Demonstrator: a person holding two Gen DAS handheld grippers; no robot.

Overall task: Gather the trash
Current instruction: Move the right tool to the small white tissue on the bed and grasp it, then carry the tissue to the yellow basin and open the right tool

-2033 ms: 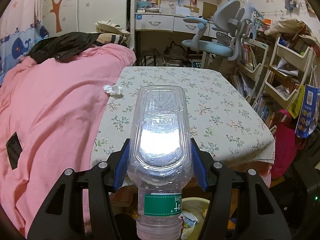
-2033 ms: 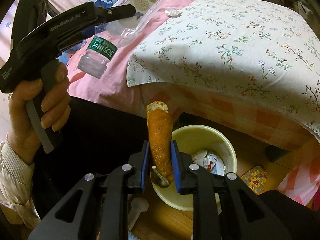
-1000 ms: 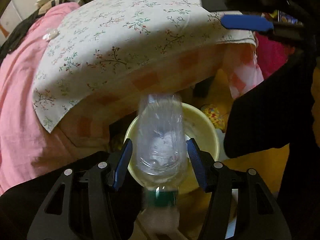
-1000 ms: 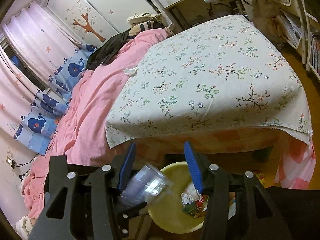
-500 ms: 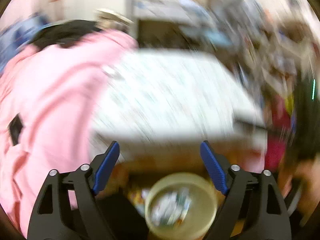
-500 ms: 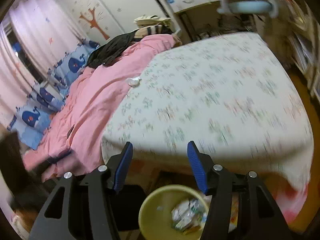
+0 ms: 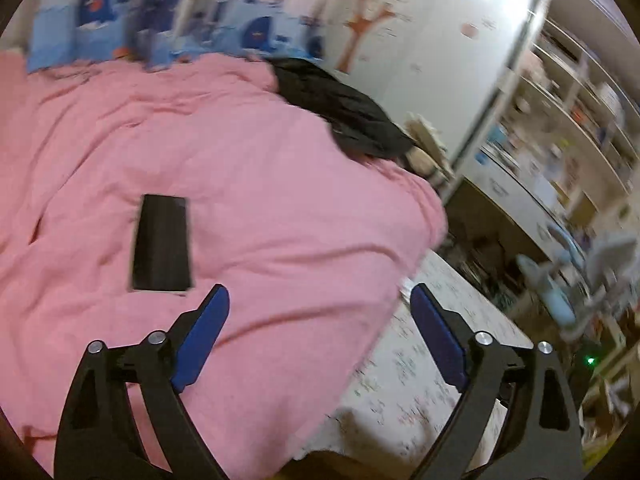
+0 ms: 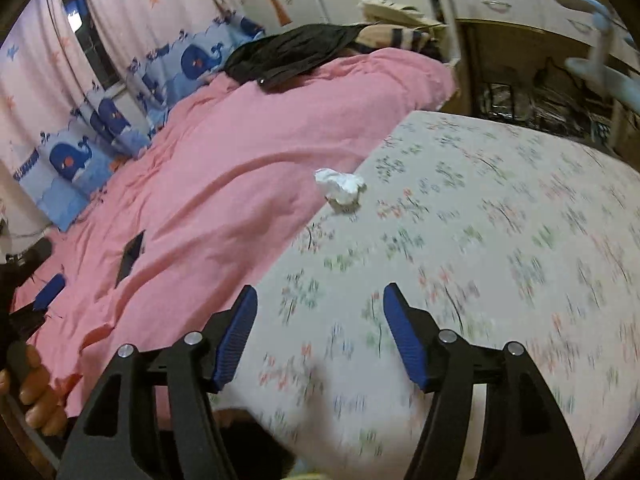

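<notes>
White tissue point(image 8: 341, 191): right view only

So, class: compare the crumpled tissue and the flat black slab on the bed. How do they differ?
The tissue is white; the slab is black. The tissue is crumpled and lumpy; the slab is flat and rectangular. The tissue sits on the floral sheet at the edge of the pink quilt; the slab lies on the quilt. Both lie loose on the bed, untouched.

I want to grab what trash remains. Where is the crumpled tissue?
In the right wrist view, the crumpled tissue lies on the floral sheet, at its left edge beside the pink blanket.
</notes>
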